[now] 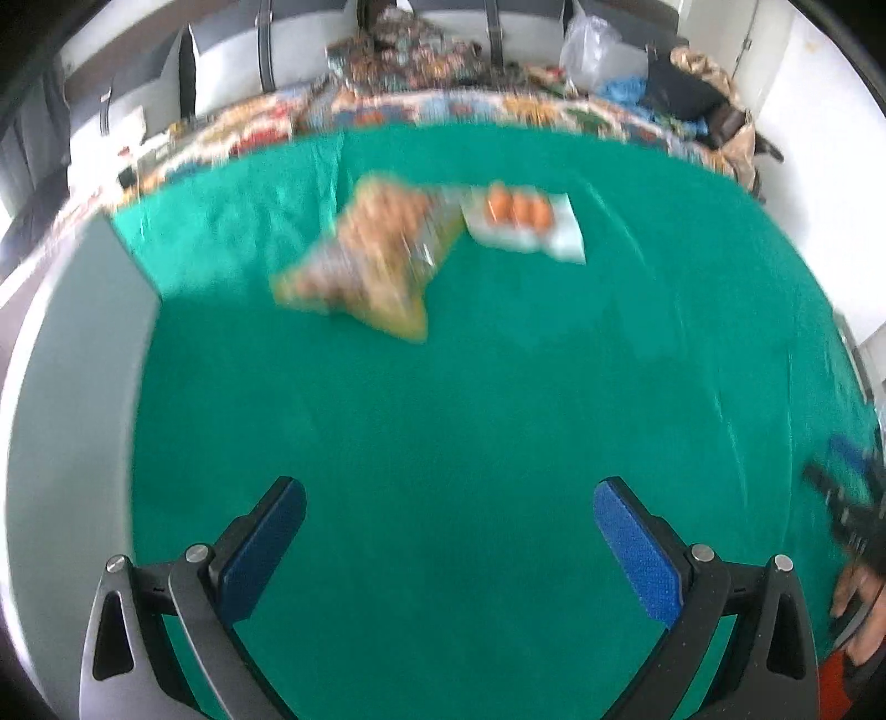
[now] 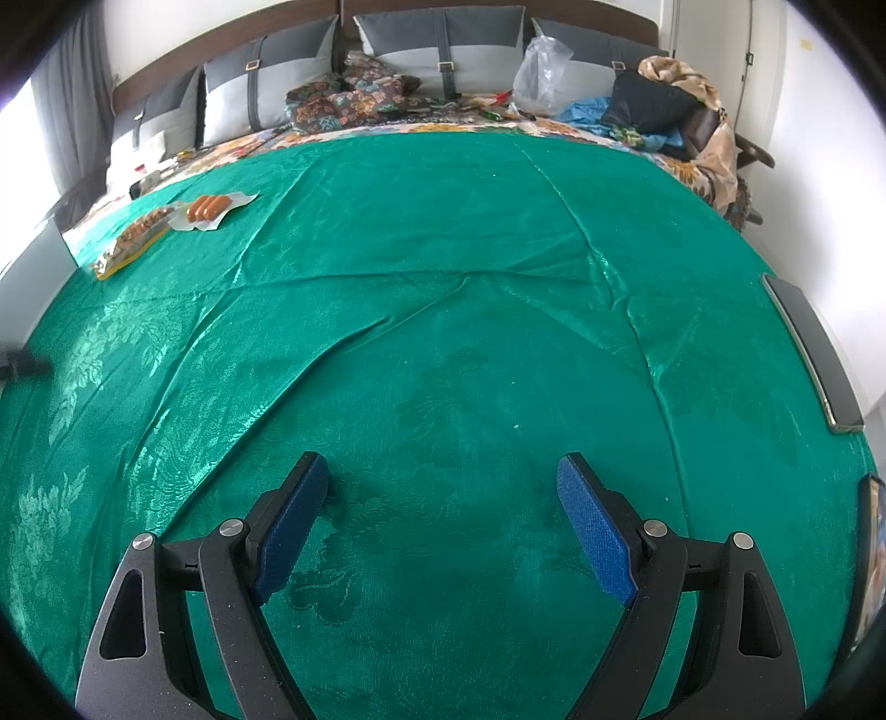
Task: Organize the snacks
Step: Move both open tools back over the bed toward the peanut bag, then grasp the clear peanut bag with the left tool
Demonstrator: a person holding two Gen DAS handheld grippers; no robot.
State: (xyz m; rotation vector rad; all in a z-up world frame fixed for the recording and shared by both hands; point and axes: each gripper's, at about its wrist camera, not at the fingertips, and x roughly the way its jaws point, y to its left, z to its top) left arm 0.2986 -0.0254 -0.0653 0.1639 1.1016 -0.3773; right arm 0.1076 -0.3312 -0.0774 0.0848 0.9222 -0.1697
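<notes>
Two snack packs lie side by side on the green cloth. A yellow-edged clear bag of brown snacks lies left of a clear pack of orange sausages; the left wrist view is blurred. Both show small at the far left of the right wrist view: the bag and the sausage pack. My left gripper is open and empty, well short of the packs. My right gripper is open and empty over bare cloth, far from them.
A grey surface borders the cloth on the left. Pillows, a patterned blanket, a plastic bag and clothes lie at the bed's far end. A phone lies at the right edge. The other gripper and hand show at right.
</notes>
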